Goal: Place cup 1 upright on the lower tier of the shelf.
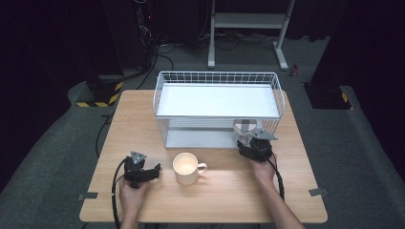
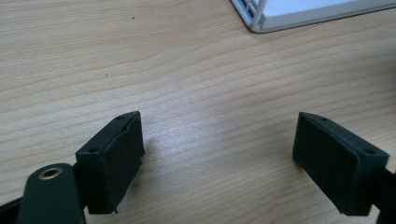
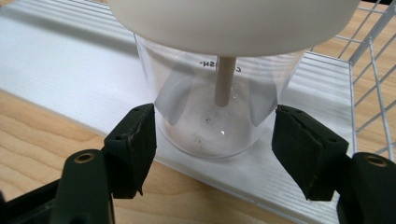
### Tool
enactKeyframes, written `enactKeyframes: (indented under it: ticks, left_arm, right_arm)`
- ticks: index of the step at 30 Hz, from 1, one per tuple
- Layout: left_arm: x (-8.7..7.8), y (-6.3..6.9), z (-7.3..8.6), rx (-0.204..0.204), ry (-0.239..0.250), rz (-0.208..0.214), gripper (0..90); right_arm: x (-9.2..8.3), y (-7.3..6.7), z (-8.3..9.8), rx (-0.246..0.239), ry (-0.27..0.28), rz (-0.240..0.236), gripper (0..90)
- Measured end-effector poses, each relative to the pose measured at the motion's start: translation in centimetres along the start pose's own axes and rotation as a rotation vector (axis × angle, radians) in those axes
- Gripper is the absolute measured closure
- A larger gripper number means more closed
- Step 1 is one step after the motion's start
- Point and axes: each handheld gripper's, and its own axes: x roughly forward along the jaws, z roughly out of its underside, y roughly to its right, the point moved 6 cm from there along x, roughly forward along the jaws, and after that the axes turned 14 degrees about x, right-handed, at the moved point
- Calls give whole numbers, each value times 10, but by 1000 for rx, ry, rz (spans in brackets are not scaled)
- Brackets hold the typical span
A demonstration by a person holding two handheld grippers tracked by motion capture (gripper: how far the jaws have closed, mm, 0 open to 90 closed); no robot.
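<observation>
Two grippers in play: we're working the right gripper point(image 3: 212, 140) around a clear jar point(image 3: 210, 116) with a white lid point(image 3: 233, 21), standing at the front right of the rack's point(image 1: 217, 78) lower shelf point(image 3: 60, 79). Its fingers point(image 3: 133, 140) are straddling the jar's base, roughly half open; left pad looks touching or nearly so, right pad is sitting just off the wall, so we're not calling it gripped yet. A thin stick point(image 3: 224, 81) is hanging down inside the jar from the lid.

Left gripper point(image 2: 217, 156) is idling on the bare surface point(image 2: 187, 70) left of the mug point(image 1: 187, 168), fingers wide apart, nothing between them.

We're judging the step as closing on the jar to pull it out. Doing it well:
- keeping the fingers centred so both pads are landing together, otherwise the jar is sliding sideways on the smooth shelf
- gripping slightly higher than the curved bottom edge, where the wall is straight
- squeezing gently, since thin plastic is likely flexing
- drawing straight back, keeping the lid clear of the upper shelf point(image 1: 217, 100) and the wire side
</observation>
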Motion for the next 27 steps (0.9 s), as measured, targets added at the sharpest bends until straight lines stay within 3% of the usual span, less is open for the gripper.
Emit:
enactKeyframes:
  ticks: [14, 27]
  left_arm:
    - [0, 0, 0, 0, 0, 0, 168]
    - [0, 0, 0, -1, 1, -1, 168]
  right_arm:
    - [10, -1, -6, 30, -9, 23, 411]
    - [16, 3, -7, 58, 0, 17, 476]
